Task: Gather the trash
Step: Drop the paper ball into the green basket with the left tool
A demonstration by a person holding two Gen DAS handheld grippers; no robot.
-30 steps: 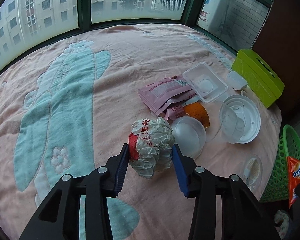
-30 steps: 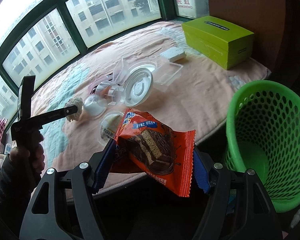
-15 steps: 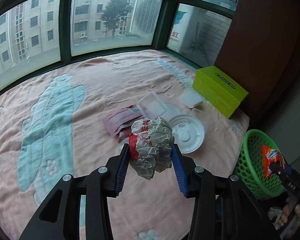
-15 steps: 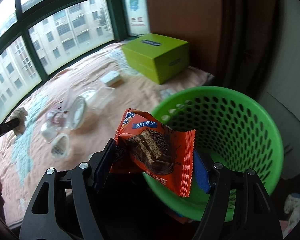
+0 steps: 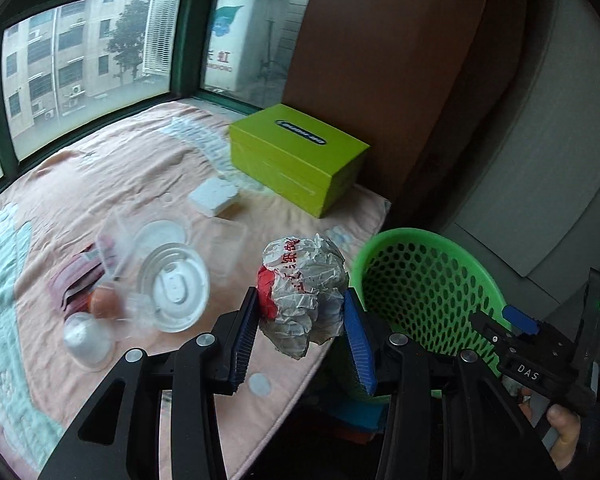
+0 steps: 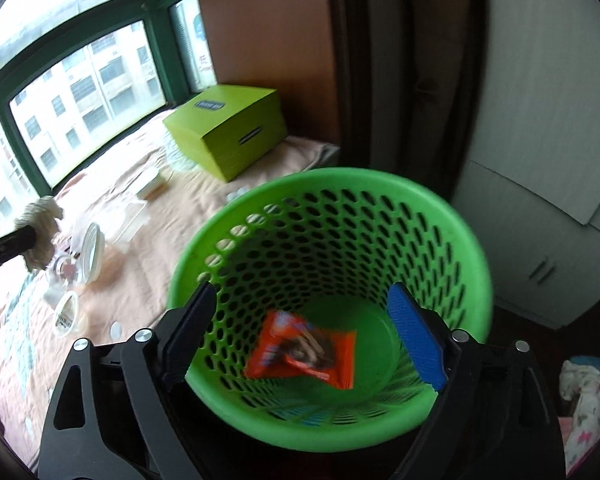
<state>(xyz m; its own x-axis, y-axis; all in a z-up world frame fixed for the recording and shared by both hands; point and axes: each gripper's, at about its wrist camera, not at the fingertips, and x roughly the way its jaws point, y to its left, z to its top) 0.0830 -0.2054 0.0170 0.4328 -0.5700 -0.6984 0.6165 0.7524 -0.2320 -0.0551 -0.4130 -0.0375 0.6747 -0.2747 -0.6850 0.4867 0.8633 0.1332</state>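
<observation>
Dropping trash into the round green perforated plastic basket (image 6: 452,216).
Right tongs (image 6: 306,334) opening above basket, nothing between; orange foil snack wrapper (image 6: 300,354) lying inside. Left tongs (image 5: 302,330) clamping crumpled white-and-red paper ball (image 5: 304,288) beside basket rim; next probably carrying over the rim and releasing.

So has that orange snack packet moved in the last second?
Yes. The orange snack packet has dropped out of the opening right gripper and now lies in the bottom of the green basket.
</observation>
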